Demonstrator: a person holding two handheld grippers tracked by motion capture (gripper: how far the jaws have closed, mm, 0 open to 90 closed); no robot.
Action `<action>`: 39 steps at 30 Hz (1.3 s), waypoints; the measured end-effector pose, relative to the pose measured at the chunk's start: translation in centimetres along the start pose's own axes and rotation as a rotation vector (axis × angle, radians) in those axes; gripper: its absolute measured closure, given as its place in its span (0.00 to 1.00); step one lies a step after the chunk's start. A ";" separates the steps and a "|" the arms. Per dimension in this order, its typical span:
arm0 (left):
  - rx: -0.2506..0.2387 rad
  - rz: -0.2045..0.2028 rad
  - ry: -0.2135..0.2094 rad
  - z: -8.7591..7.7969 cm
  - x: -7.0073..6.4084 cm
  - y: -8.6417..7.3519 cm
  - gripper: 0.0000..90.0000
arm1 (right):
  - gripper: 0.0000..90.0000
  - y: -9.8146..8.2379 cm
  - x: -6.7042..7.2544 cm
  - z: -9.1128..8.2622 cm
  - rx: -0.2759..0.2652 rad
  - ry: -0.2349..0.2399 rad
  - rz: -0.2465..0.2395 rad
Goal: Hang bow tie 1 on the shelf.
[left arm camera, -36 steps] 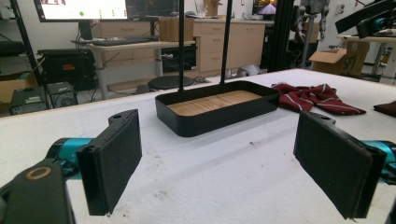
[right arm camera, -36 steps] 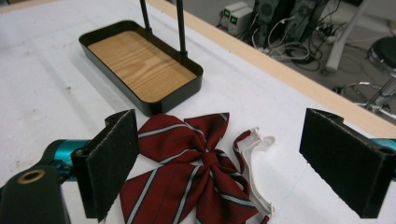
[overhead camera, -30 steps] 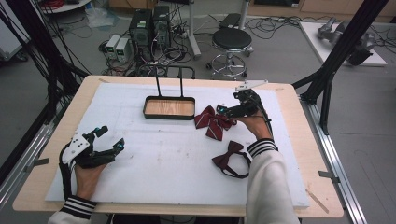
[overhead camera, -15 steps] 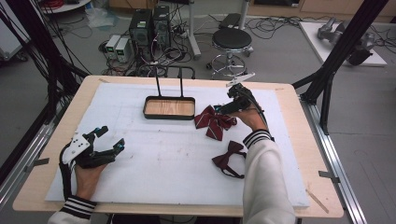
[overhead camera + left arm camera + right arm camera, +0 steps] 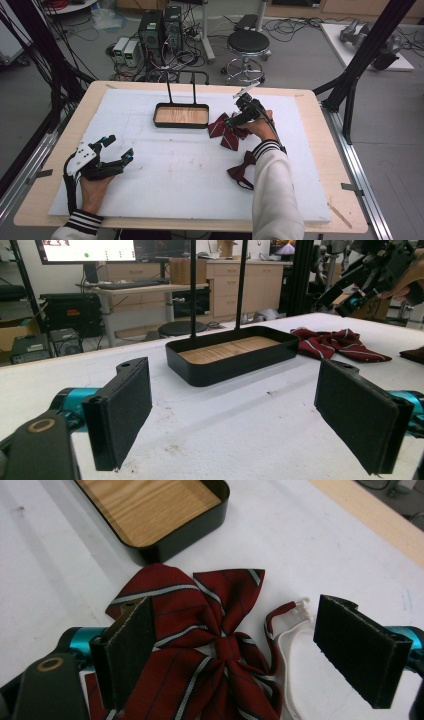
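A striped dark red bow tie (image 5: 226,132) (image 5: 200,645) lies on the white board just right of a black tray with a wooden floor (image 5: 181,115) (image 5: 150,502) (image 5: 235,352). My right gripper (image 5: 234,120) (image 5: 235,650) hovers open right over that bow tie, jaws on either side of its knot, its white strap (image 5: 287,645) between them. A second, plain dark red bow tie (image 5: 240,170) lies nearer me beside the right sleeve. My left gripper (image 5: 117,150) (image 5: 240,420) rests open on the board at front left, nothing between its jaws, facing the tray.
Two thin black posts (image 5: 181,90) rise at the tray's far side. The white board (image 5: 165,170) sits on a wooden table (image 5: 320,150). Black frame legs (image 5: 360,65) stand at the right; a stool (image 5: 248,45) and computers (image 5: 152,32) are behind the table.
My right gripper has moved left and lowered over the striped bow tie. The left gripper has stayed put.
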State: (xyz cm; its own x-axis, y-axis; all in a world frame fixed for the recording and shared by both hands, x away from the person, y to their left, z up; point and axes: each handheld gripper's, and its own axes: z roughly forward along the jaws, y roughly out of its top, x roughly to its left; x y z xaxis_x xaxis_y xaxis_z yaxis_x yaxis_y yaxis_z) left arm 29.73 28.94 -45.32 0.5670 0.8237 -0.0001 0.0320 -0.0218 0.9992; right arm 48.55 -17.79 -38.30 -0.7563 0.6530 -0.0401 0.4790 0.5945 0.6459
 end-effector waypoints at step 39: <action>-0.001 -0.005 0.001 0.0 0.0 0.0 0.18 | 0.66 -0.8 0.2 3.3 0.214 -0.018 -0.028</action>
State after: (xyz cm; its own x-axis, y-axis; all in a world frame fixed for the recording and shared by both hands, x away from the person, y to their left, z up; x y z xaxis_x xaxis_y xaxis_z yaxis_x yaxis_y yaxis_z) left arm 29.75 28.98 -45.32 0.5658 0.8245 -0.0050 0.0342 -0.0175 0.9993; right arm 49.51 -16.63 -41.30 -0.7634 0.6421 -0.0706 0.5433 0.6973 0.4677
